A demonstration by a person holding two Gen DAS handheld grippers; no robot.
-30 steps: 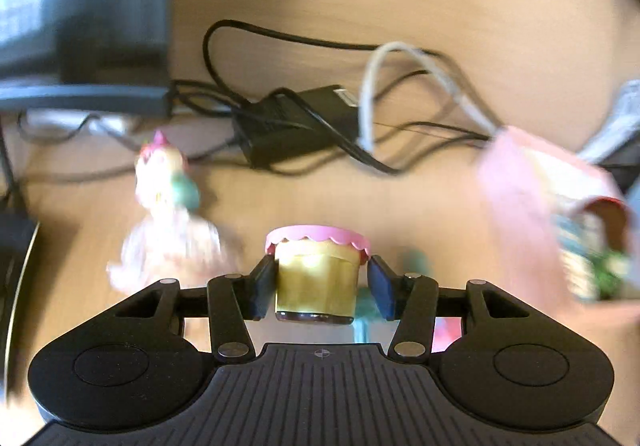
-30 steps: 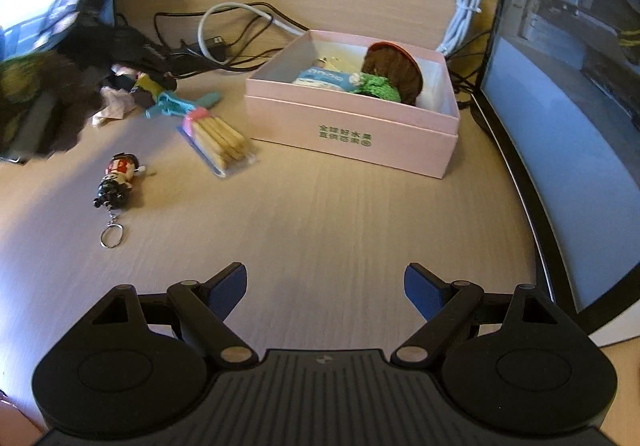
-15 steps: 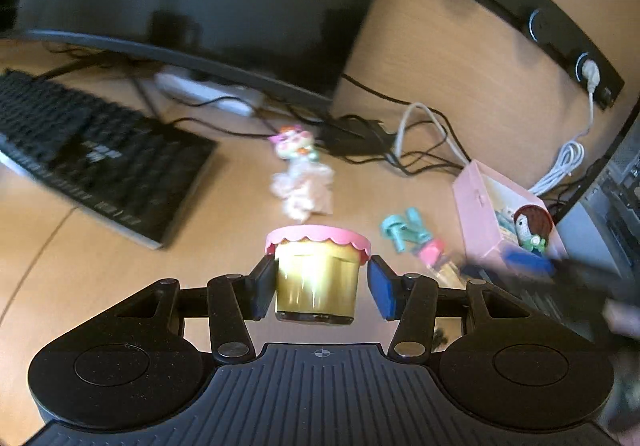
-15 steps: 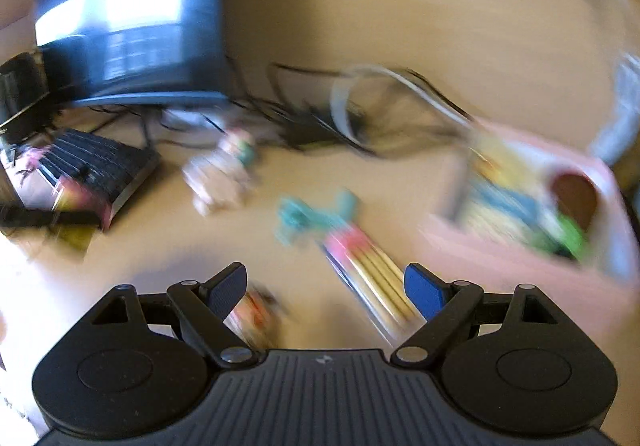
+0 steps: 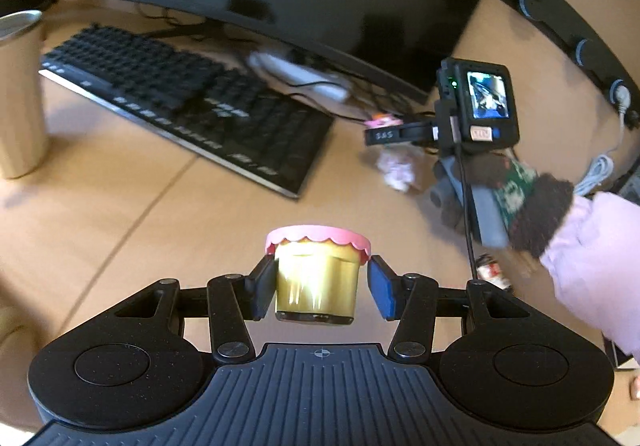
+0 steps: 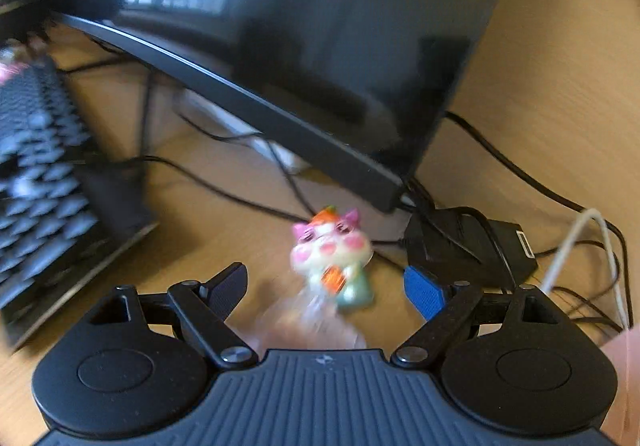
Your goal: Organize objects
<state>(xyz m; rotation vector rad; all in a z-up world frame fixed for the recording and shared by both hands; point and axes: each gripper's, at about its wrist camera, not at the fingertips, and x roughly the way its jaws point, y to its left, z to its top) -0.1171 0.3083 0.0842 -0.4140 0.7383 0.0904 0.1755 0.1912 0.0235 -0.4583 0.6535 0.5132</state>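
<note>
My left gripper (image 5: 318,288) is shut on a small yellow jar (image 5: 316,284) with a pink scalloped lid and holds it above the wooden desk. My right gripper (image 6: 325,288) is open and empty. A pink-and-white cat figurine (image 6: 332,254) in a clear wrapper lies on the desk between and just beyond its fingers. In the left wrist view the right gripper's camera unit (image 5: 476,106) hangs over that figurine (image 5: 396,166), with a small keychain doll (image 5: 492,270) on the desk below it.
A black keyboard (image 5: 192,106) lies at the left, with a metal cup (image 5: 20,94) beside it. A dark monitor (image 6: 340,46) stands behind. A black power adapter (image 6: 468,246) and tangled cables (image 6: 580,246) lie right of the figurine.
The left gripper has swung left and back with the jar, away from the pink box. The right gripper has swung left from the pink box and closed in on the cat figurine.
</note>
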